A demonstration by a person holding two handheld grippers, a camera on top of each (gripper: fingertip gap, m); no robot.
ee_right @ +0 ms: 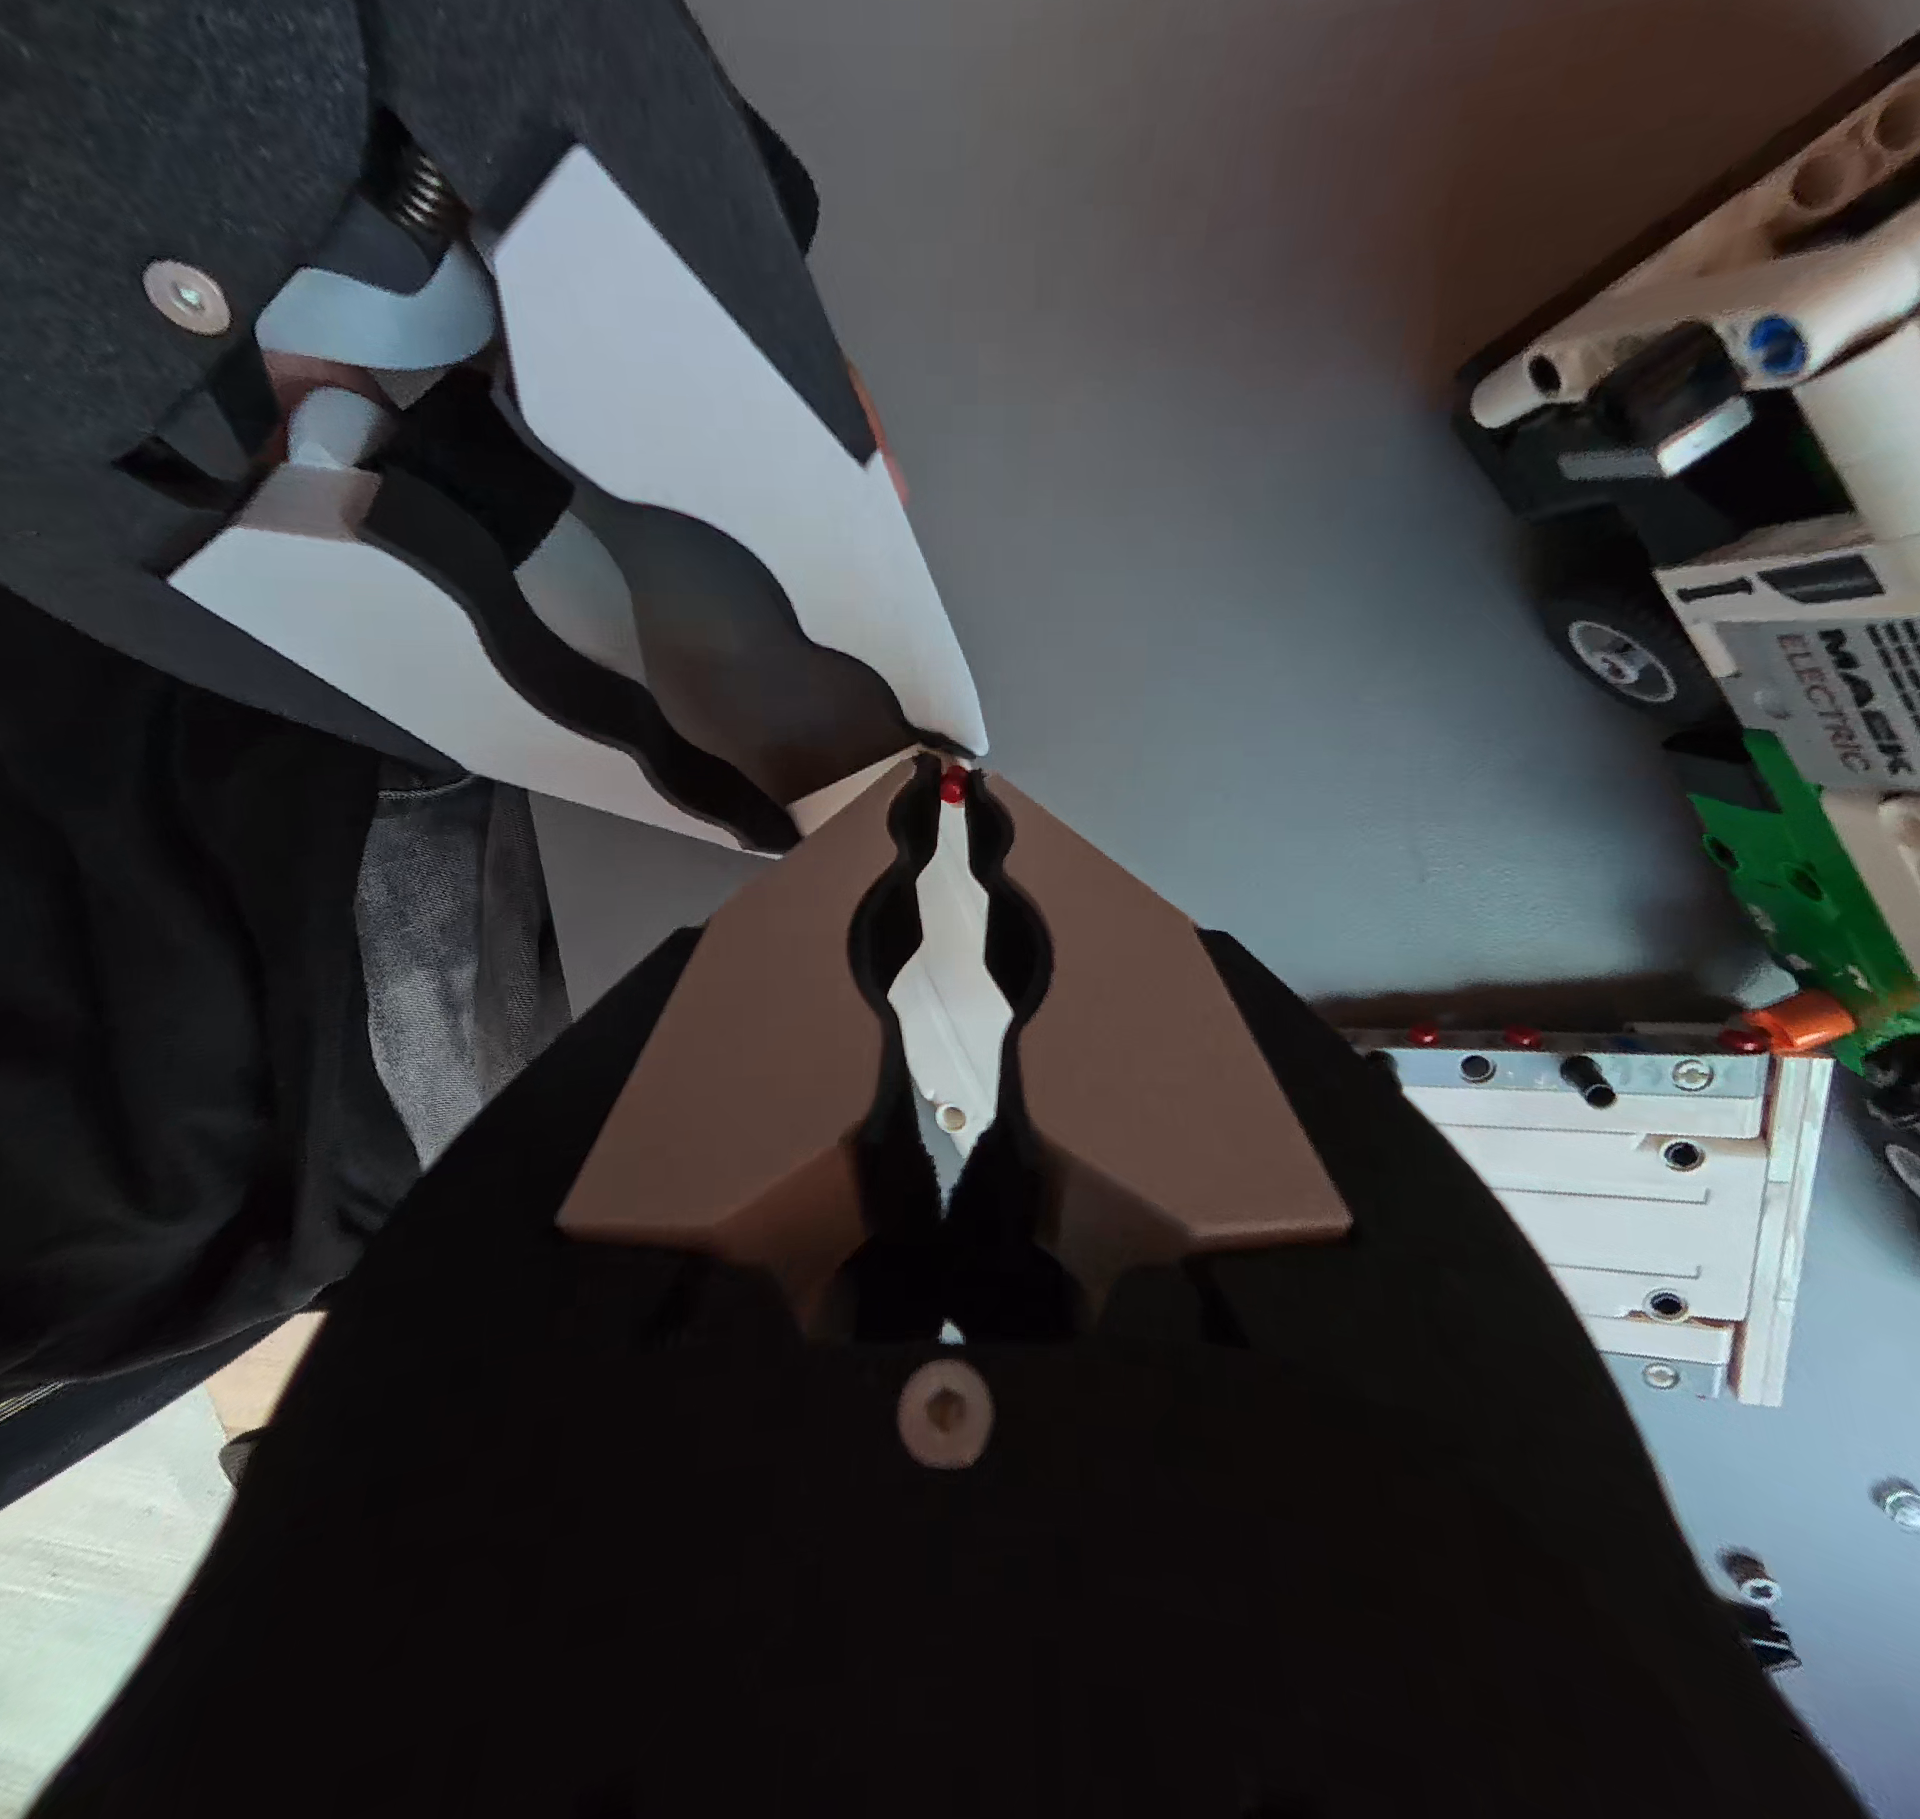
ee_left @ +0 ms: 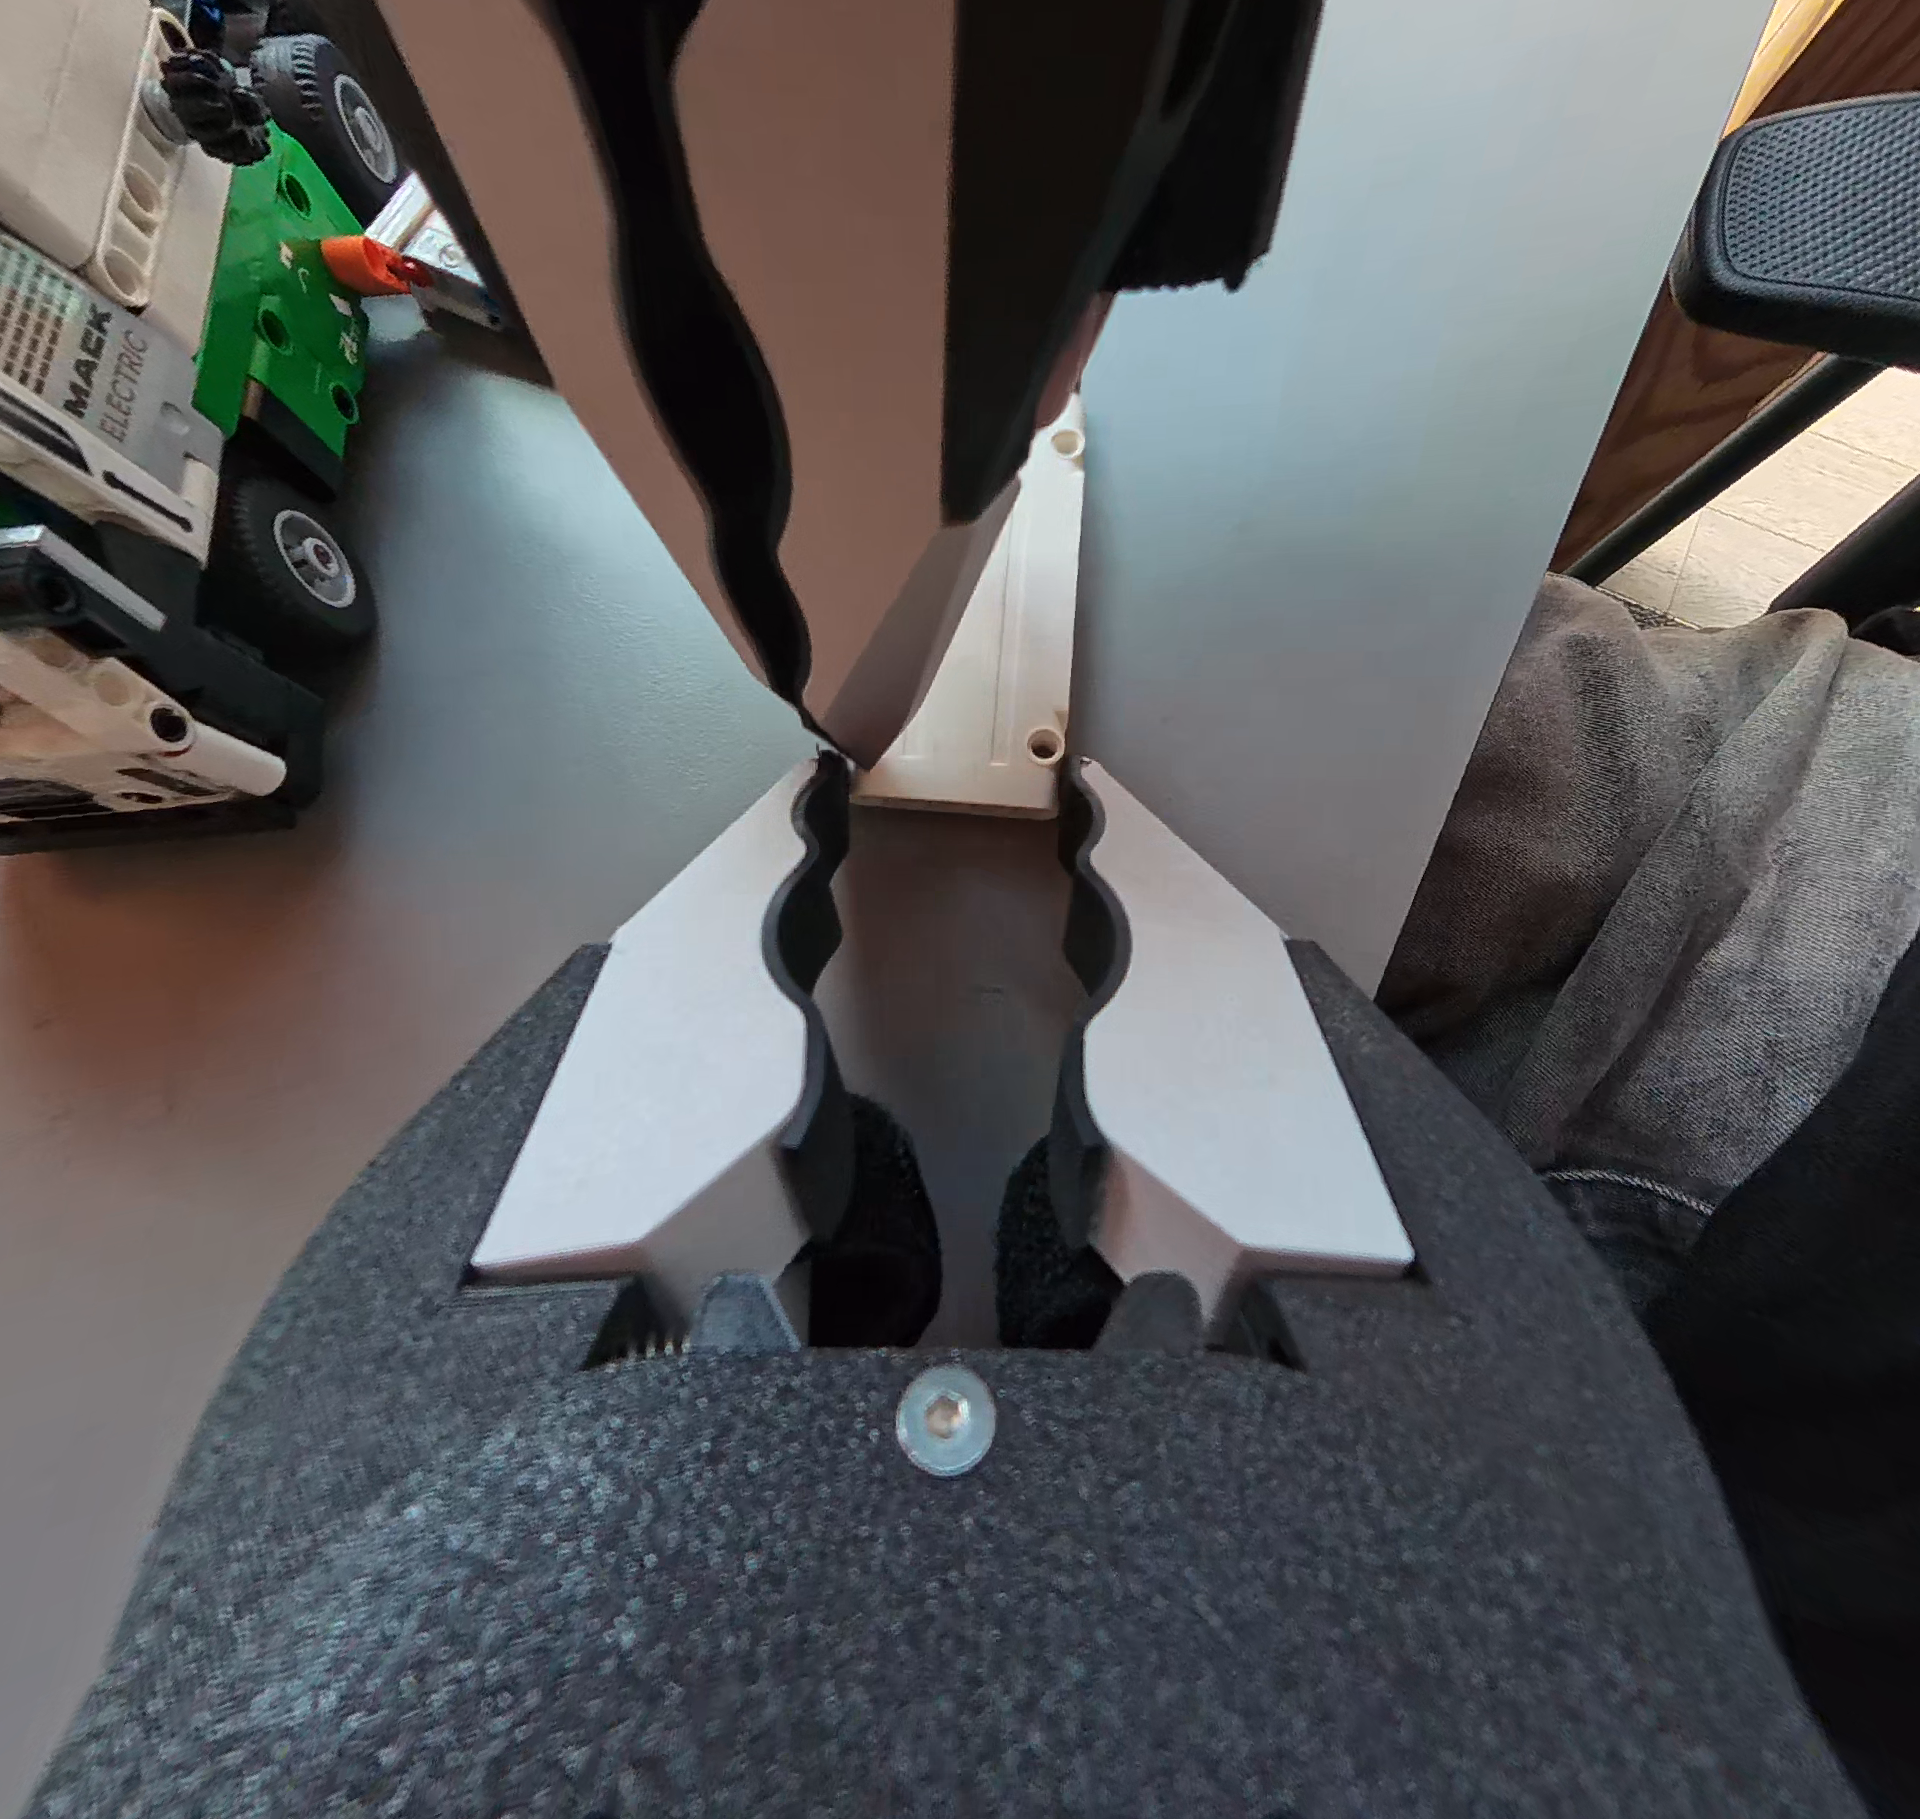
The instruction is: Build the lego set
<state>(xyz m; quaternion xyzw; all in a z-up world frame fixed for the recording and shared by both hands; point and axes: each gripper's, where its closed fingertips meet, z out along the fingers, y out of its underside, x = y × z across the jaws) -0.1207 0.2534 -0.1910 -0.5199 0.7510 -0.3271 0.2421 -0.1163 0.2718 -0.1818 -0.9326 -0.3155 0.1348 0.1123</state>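
Closest to the lens in the left wrist view is the speckled dark body of the left gripper, so starting there and going left to right. Far left on the grey desk sits a brick-built toy truck, white cab, green bed, black wheels, well apart from everything happening in the middle.

Middle is where it gets tight. The left gripper's fingers stand apart by about the width of a white panel, and both tips look pressed on the short near end of it, one per side, so I'd call that a grip across its width. The panel's long axis runs straight ahead from those fingers, along their own direction, with small round holes at its corners.

The right gripper comes in from the opposite end, over the panel and lengthwise along it, so the two grippers meet nearly tip to tip. Its fingers are clenched on a tiny red pin right at the tips, and that pin sits just above the end of the panel that the left gripper has, just beside the left gripper's left fingertip. Can't tell if the pin touches the panel yet.

Off to the right in the left view: a black chair armrest and a person's leg in grey trousers, both off the desk
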